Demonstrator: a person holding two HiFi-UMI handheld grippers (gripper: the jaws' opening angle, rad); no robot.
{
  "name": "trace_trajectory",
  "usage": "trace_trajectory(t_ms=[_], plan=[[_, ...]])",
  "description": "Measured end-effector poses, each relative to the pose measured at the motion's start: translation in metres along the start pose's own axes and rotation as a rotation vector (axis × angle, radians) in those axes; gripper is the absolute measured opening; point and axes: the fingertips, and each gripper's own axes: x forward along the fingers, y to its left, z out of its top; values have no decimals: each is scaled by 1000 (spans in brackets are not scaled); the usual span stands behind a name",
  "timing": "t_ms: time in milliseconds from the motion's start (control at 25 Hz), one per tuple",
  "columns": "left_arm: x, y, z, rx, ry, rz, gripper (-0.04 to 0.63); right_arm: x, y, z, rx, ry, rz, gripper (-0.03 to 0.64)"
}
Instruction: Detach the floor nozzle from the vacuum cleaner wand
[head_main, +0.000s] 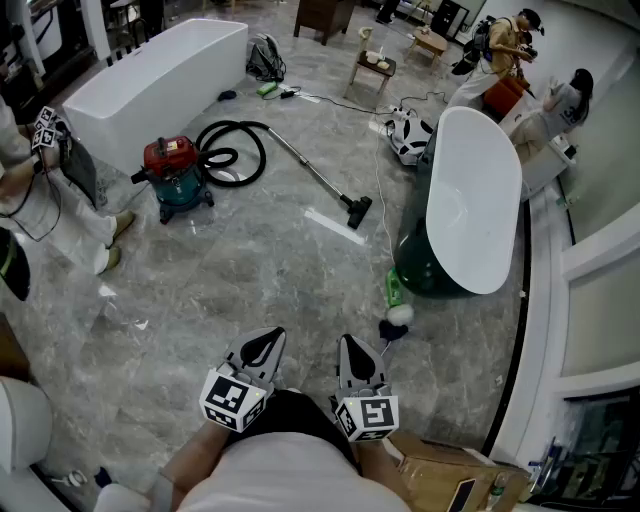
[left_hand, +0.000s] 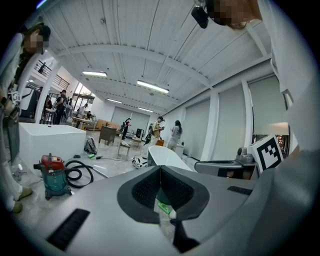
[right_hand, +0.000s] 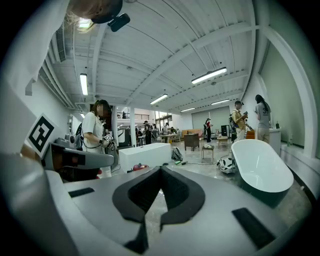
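Head view alone shows floor nozzle (head_main: 358, 212); left tool (head_main: 267, 341), right tool (head_main: 352, 348) both closed together.

Head view steeply down, gripper views near level forward, all apparently sharing oval bathtub (head_main: 470, 200) (left_hand: 170, 154) (right_hand: 260, 167)

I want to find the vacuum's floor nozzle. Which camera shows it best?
The head view: the floor nozzle lies in plain sight, seen from above, at the end of the wand. Neither gripper view shows it.

Two bathtubs: rectangular bathtub (head_main: 150, 85) at eleven o'clock, oval bathtub (head_main: 475, 200) at two. One vacuum cleaner (head_main: 178, 172), one wand (head_main: 310, 170), one floor nozzle (head_main: 358, 212).
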Motion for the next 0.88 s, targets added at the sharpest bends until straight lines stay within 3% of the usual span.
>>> trace_trajectory(t_ms=[480,880], plan=[[31,16,-8,-5,25,-53,11,28,-24,9,47,-30,-11,15],[153,47,23,-1,28,-36,11,101,-109,8,110,34,32,15]])
